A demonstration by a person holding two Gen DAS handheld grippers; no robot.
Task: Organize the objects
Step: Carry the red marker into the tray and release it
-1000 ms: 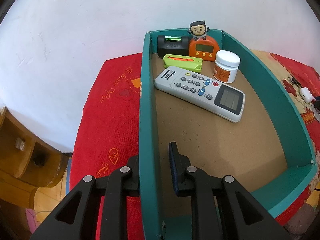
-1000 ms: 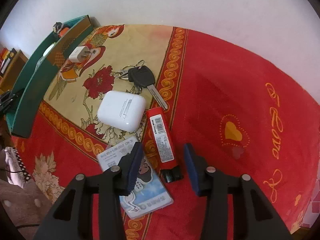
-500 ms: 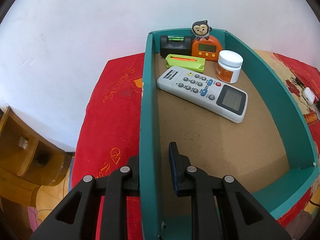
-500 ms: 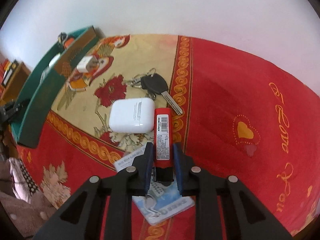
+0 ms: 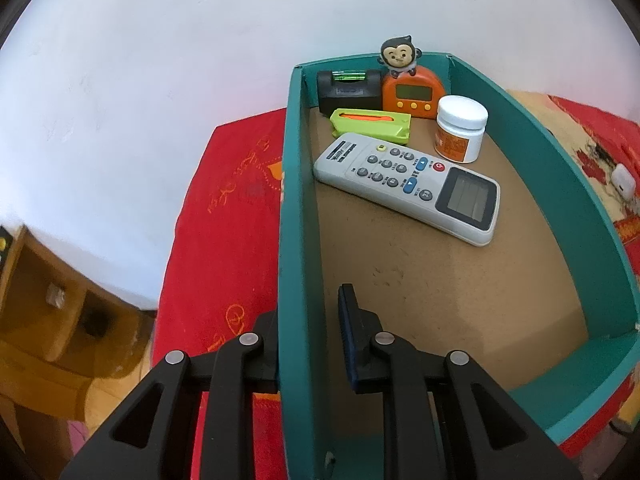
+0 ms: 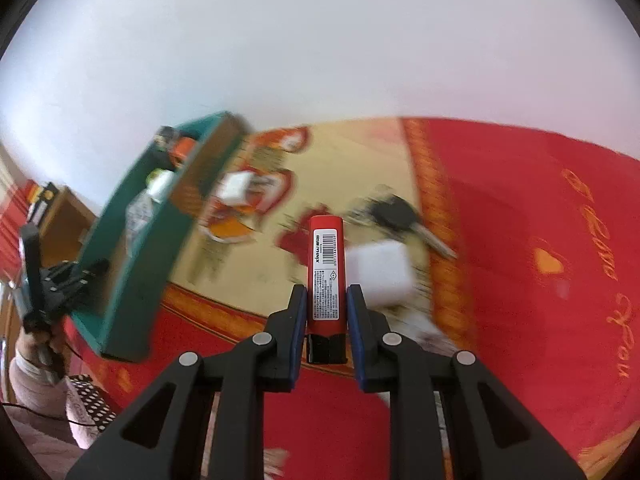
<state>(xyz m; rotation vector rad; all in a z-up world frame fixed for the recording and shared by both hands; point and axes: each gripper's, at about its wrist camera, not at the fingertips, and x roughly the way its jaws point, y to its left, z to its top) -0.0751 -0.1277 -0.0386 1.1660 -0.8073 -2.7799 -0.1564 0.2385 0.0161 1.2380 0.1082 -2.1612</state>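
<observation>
Where it earlier straddled the red lighter (image 6: 326,272) open-jawed, the right hand-held gripper (image 6: 326,312) now clamps it, lifted; the left hand-held gripper (image 5: 308,320) still pinches the teal box wall (image 5: 298,240).

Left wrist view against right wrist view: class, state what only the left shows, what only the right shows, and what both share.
Only the left wrist view shows the grey remote lying clearly on the box floor, the green case and the black level.

Only the right wrist view shows the red lighter clamped in the right gripper, the car key and the white earbud case.

Both show the green box, with the left gripper pinching its wall, and the red cloth.
</observation>
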